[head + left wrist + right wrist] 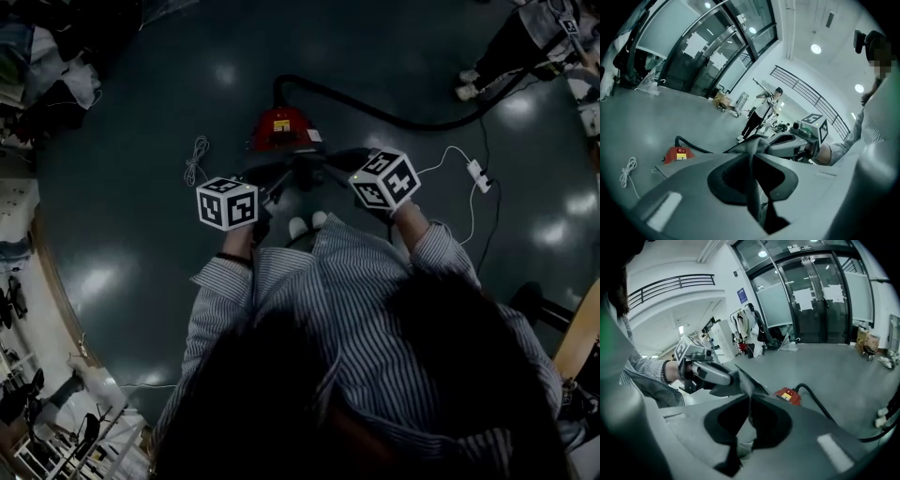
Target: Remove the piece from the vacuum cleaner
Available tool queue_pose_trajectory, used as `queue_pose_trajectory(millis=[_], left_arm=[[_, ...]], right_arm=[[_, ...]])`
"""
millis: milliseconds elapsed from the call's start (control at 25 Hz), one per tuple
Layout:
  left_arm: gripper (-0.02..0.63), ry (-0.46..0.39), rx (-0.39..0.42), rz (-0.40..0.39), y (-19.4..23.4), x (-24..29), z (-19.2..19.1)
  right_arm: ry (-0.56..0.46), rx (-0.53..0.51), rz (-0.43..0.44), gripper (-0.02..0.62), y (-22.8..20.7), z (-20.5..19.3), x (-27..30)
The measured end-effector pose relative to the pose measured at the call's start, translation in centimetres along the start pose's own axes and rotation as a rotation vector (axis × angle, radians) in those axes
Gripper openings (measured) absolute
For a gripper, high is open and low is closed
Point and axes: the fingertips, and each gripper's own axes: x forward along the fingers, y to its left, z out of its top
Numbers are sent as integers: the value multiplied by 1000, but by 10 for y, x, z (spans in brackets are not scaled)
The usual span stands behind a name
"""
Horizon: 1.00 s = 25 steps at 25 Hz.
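Observation:
The red vacuum cleaner [283, 128] sits on the dark floor ahead of me, with its black hose [375, 111] trailing off to the right. I hold a thin, flat grey piece [305, 169] in the air above it, between both grippers. My left gripper [272, 192] is shut on one end of the piece [754, 143]. My right gripper [337, 161] is shut on the other end [745, 380]. Each gripper view shows the opposite gripper close by, its tips on the same piece. In the gripper views the vacuum cleaner [678, 153] [788, 396] lies lower and farther off.
A coiled white cord [195, 161] lies left of the vacuum cleaner, and a white power strip [478, 173] with its cable to the right. A person [761, 115] stands farther off. Clothes racks [750, 329] and glass doors line the room's edge.

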Motion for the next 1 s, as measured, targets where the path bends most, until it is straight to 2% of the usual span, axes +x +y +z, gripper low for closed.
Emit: queue_pose_trajectory(millis=[120, 1000], left_arm=[[43, -9, 26, 7, -6, -4, 9], [41, -57, 26, 1, -14, -26, 11]], right_arm=[[-27, -3, -6, 17, 0, 9, -5], [-59, -56, -52, 17, 17, 22, -10]])
